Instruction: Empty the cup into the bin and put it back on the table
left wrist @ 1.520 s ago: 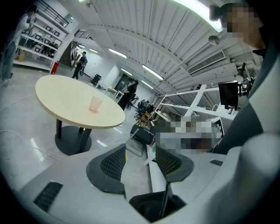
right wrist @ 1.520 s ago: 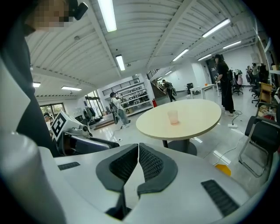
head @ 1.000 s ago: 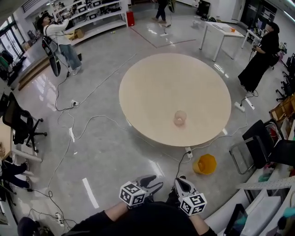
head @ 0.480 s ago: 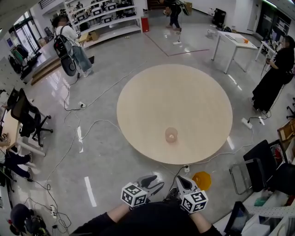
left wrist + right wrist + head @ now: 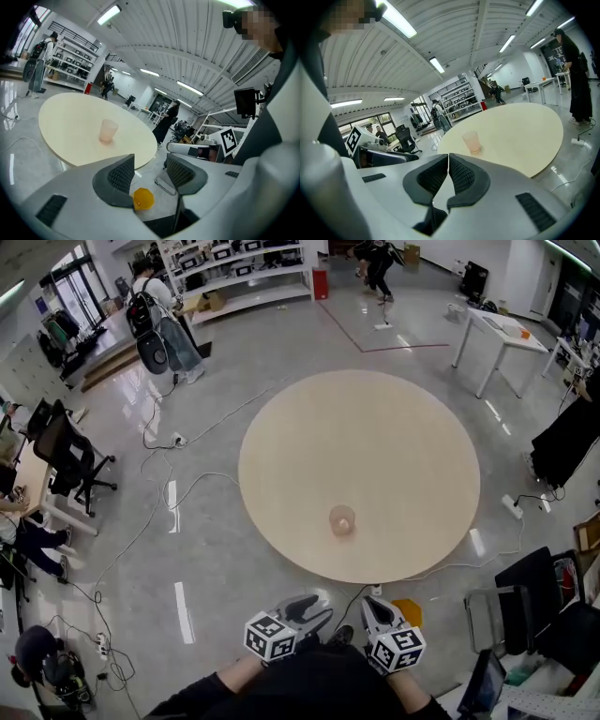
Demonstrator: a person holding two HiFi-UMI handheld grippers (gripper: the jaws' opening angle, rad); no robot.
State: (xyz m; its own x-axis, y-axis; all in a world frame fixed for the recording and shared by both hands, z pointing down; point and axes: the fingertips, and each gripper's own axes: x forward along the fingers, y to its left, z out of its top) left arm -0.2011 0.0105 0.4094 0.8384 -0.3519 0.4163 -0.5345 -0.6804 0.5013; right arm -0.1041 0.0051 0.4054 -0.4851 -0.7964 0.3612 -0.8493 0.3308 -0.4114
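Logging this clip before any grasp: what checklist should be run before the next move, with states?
1. Cup upright on the table: ok.
2. Bin on the floor by the table: ok.
3. Left gripper jaws apart, nothing between: ok.
4. Right gripper open for grasping: not ok, shut.
5. Grippers near the cup: not ok, both short of the table.
6. Cup's contents: cannot tell.

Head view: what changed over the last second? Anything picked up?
The person has walked closer: the translucent pink plastic cup on the round beige table and the yellow bin on the floor now sit nearer the left hand-held gripper and the right hand-held gripper. Nothing was grasped or released. The cup stays upright; the left stays open, the right shut, both empty.
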